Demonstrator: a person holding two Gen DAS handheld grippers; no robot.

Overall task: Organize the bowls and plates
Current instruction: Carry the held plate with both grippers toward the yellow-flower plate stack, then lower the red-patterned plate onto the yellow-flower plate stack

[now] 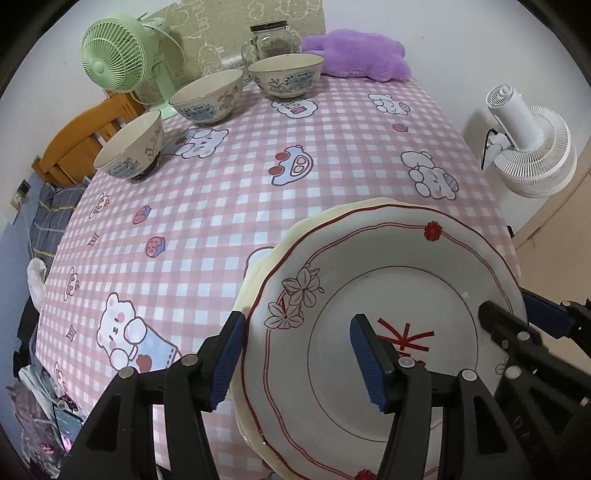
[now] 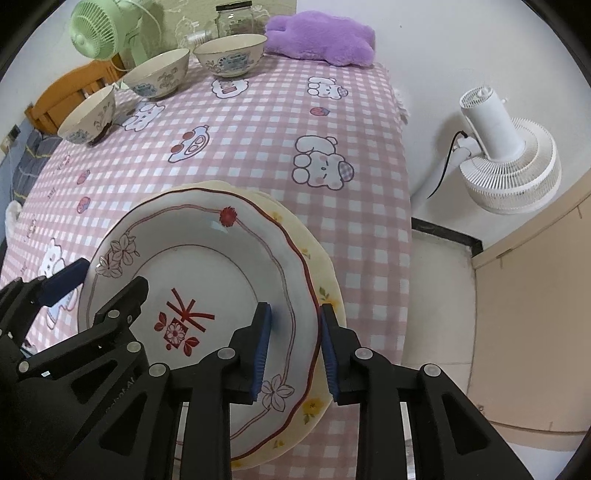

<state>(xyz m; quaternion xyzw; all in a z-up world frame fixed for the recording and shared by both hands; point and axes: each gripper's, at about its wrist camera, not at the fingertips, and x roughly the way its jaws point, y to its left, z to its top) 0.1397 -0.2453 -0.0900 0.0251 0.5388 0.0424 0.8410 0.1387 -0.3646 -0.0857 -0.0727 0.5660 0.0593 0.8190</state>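
Jaws of both grippers stand apart, each straddling an edge of the white red-rimmed scalloped ceramic plate (image 1: 369, 295): left gripper (image 1: 297, 360) at nine o'clock, right gripper (image 2: 295, 349) at three. It lies on a cream floral plate (image 2: 327, 280), on the pink checked tablecloth (image 1: 229, 192). Three patterned ceramic bowls (image 1: 207, 96) stand toward eleven o'clock.

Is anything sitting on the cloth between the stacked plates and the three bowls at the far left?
Nothing visible does. Between the plate stack and the bowls lies only bare checked tablecloth. The jar and purple plush stand behind them.
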